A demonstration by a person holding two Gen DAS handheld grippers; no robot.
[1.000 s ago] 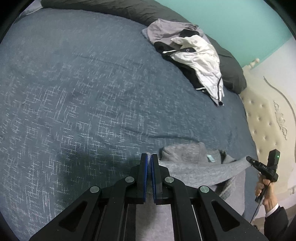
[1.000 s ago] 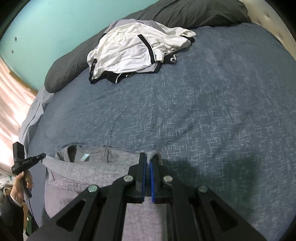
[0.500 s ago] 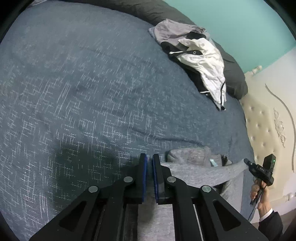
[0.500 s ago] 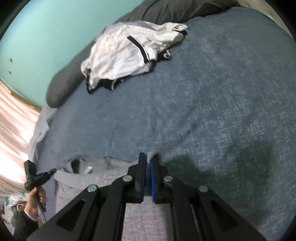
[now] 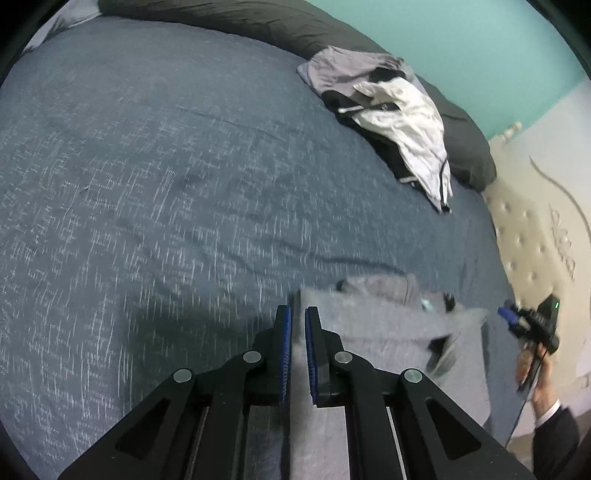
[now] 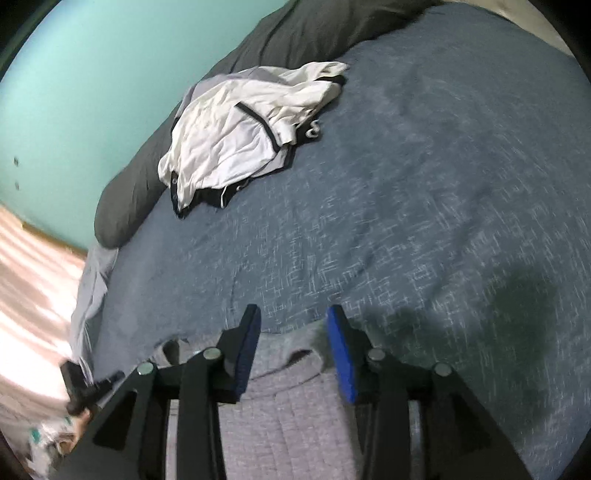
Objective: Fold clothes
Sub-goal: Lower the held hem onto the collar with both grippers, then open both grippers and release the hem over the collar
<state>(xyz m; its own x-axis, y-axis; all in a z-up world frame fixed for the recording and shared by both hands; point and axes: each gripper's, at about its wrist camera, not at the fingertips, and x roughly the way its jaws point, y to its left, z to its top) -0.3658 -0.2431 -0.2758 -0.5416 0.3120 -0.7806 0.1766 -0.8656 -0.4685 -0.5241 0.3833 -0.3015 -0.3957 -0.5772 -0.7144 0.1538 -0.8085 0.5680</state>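
Lying at the near edge of the bed (image 5: 155,177), the grey sweater (image 5: 373,325) is soft and marled, its collar and pale label visible only from the left wrist view, along with a tufted cream headboard (image 5: 532,258); the right wrist view alone shows its quilted lower panel (image 6: 280,413) and a pink-lit floor. The left gripper (image 5: 297,325) pinches a fold of the sweater between narrow fingers; the right gripper (image 6: 293,325) is opening, its blue-padded fingers apart with the cloth loose between them. A crumpled white-and-black garment (image 6: 236,133) lies well apart by the dark bolster (image 6: 303,33).
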